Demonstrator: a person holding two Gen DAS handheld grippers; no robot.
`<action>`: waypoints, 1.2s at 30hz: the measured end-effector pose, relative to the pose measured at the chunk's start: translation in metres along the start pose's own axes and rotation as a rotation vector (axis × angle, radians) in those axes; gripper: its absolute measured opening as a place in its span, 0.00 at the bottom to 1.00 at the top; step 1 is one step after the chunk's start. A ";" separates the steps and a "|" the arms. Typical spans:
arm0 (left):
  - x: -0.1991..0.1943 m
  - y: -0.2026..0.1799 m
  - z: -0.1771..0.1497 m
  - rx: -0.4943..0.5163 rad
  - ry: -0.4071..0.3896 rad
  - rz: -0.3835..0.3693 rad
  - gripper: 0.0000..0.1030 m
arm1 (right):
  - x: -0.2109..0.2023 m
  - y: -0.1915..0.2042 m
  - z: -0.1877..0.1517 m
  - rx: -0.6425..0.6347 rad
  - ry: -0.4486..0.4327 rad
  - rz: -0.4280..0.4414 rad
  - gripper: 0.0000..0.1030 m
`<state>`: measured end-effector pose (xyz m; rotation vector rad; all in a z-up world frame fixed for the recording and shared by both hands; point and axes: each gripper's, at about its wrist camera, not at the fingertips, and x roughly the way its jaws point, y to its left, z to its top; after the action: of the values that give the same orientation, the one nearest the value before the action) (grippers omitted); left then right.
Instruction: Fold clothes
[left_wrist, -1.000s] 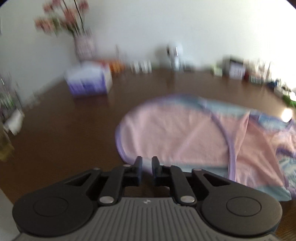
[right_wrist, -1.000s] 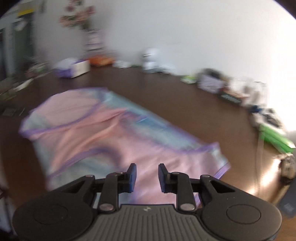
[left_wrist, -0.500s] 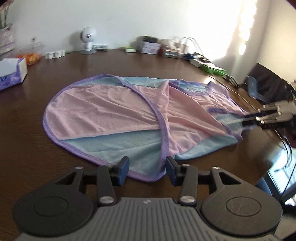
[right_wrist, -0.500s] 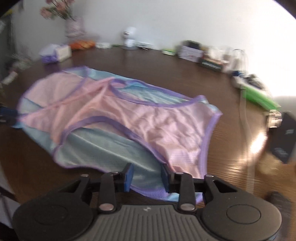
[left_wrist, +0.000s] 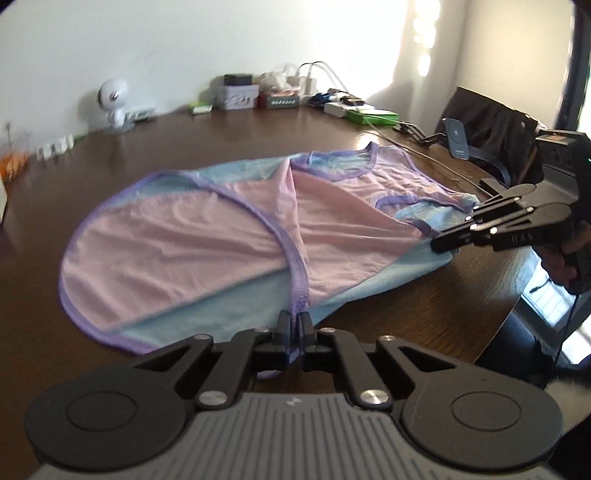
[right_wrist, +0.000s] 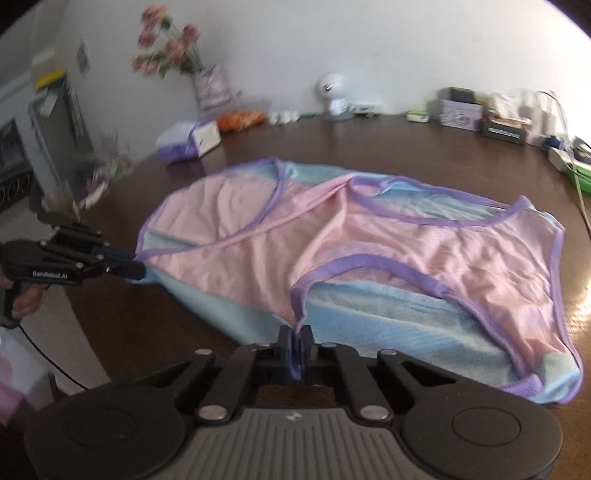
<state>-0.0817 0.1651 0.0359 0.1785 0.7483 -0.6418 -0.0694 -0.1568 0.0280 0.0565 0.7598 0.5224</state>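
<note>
Pink and blue mesh garment (left_wrist: 221, 240) with purple trim, spread flat, creased, on dark wooden table (left_wrist: 221, 133)

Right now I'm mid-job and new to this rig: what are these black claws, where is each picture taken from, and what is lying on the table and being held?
There is no robot arm here. A person holds a hand-held two-finger gripper in each hand, and each one carries a wide-angle camera looking forward along its own fingers.

The left wrist view shows the left gripper at the bottom and the right gripper coming in from the side. The right wrist view is the reverse, from the other end.

On the brown table lies one pink and blue garment with purple trim, spread mostly flat. Both grippers are shut on its near edge, one at each end. Along the back of the table are a small white camera, boxes and cables; the right wrist view also shows a tissue box and a vase of flowers.
</note>
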 end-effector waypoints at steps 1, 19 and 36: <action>-0.001 0.002 0.004 0.023 0.007 -0.017 0.03 | -0.003 -0.005 -0.001 0.017 -0.006 -0.006 0.01; 0.009 0.014 -0.014 0.036 0.044 -0.091 0.30 | -0.015 0.011 -0.027 -0.218 0.000 -0.039 0.26; 0.005 0.025 0.018 0.134 -0.032 -0.070 0.02 | -0.024 -0.005 0.000 -0.215 -0.060 -0.079 0.00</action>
<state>-0.0534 0.1758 0.0435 0.2660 0.6836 -0.7604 -0.0820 -0.1726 0.0423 -0.1562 0.6412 0.5218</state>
